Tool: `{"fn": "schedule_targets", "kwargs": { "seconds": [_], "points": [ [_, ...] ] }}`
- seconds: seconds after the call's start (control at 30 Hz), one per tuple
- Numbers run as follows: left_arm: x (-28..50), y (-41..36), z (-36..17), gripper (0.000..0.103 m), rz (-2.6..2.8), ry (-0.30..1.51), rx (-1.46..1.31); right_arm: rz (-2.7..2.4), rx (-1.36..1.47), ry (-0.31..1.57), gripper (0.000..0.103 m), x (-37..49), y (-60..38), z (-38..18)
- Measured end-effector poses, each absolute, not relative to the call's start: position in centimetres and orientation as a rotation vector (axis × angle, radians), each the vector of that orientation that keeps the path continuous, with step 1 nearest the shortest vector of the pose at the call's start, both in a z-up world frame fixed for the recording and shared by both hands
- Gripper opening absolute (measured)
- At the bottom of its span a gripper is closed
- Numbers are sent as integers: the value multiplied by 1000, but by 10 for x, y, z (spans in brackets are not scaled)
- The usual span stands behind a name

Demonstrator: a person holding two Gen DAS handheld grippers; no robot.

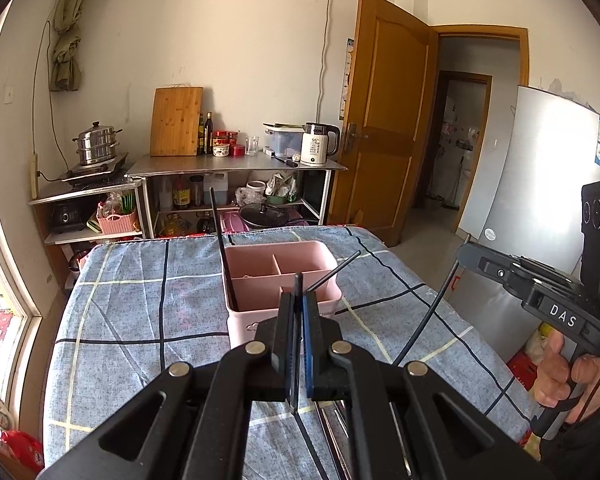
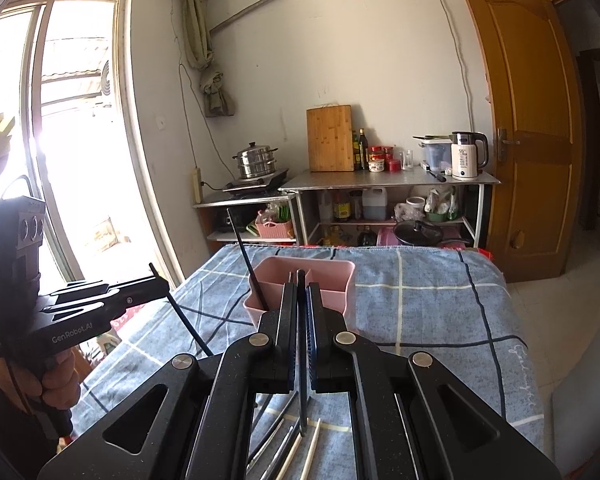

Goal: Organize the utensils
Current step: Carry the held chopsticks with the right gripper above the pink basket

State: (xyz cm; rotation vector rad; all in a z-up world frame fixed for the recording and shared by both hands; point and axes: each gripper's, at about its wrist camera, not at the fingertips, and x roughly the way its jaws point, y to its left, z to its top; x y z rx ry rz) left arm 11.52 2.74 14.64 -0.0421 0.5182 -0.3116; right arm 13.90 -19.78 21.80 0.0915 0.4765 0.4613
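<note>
Pink utensil caddy (image 1: 278,280) with one black chopstick (image 1: 220,240) inside.

Matt pink plastic organizer (image 1: 280,276), cloth tablecloth (image 1: 132,312)

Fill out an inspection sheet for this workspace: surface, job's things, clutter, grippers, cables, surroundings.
Surface: table under a blue plaid cloth.
Job's things: pink utensil holder with dividers, one black chopstick standing in it; more chopsticks, pale and dark, lying on the cloth near the camera.
Clutter: nothing seen on the cloth besides these.
Grippers: left gripper jaws shut on a black chopstick; right gripper jaws shut on another black chopstick; both near the holder.
Cables: thin black cable trailing from the right gripper.
Surroundings: steel shelf with kettle, cutting board and steamer pot; wooden door; window.
</note>
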Motion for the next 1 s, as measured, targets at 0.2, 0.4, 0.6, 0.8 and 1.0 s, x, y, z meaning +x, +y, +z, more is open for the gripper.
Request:
{"fn": "schedule_targets", "kwargs": {
  "seconds": [0.2, 0.4, 0.6, 0.8, 1.0],
  "points": [
    [119, 23, 163, 4, -335, 505, -25, 477, 72, 446, 4, 140, -193, 231],
    [136, 22, 181, 4, -343, 497, -25, 500, 82, 426, 4, 151, -185, 243],
    [158, 28, 203, 4, -330, 483, -38, 526, 107, 386, 4, 168, -178, 263],
    [178, 38, 224, 4, -301, 450, -54, 536, 135, 343, 4, 189, -173, 282],
    [198, 43, 235, 4, -278, 424, -47, 529, 166, 315, 4, 209, -168, 290]
  ]
}}
